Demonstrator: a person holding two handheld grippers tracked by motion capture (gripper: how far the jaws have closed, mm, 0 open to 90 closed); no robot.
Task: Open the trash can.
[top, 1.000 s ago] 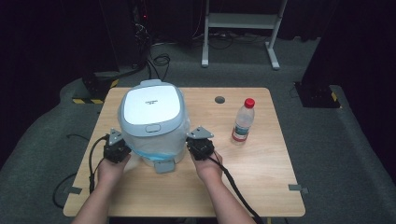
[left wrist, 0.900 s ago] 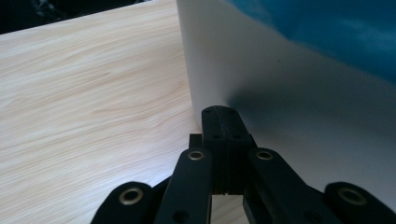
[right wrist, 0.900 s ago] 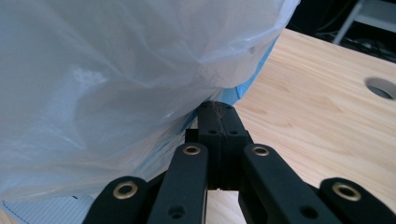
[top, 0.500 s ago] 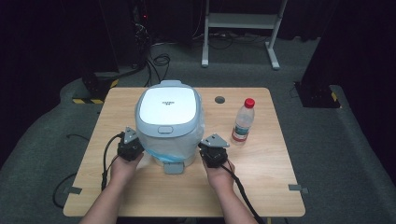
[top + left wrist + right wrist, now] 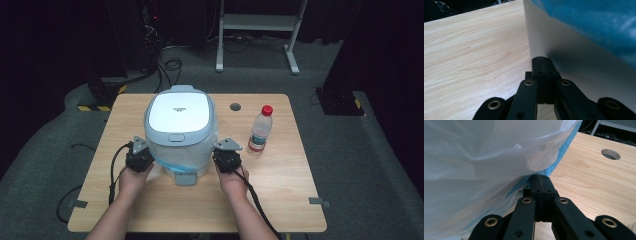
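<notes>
Your bin [image 5: 180, 131] sits mid-frame on the bench [image 5: 280, 195], bottle [image 5: 260, 129] to its right. Left gripper [image 5: 543, 65] and right gripper [image 5: 542, 182] are both closed, holding nothing, pressed against its sides. It's probably light and slick, and the liner [image 5: 481, 165] flimsy, so squeeze the hard shell low.

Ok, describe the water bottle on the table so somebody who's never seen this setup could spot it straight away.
Start at the wooden table and find the big white lidded bin lined with a blue bag. To its right, just past the small round hole in the tabletop, stands the bottle. It is the one slim, upright, clear thing there, with a red cap.
</notes>
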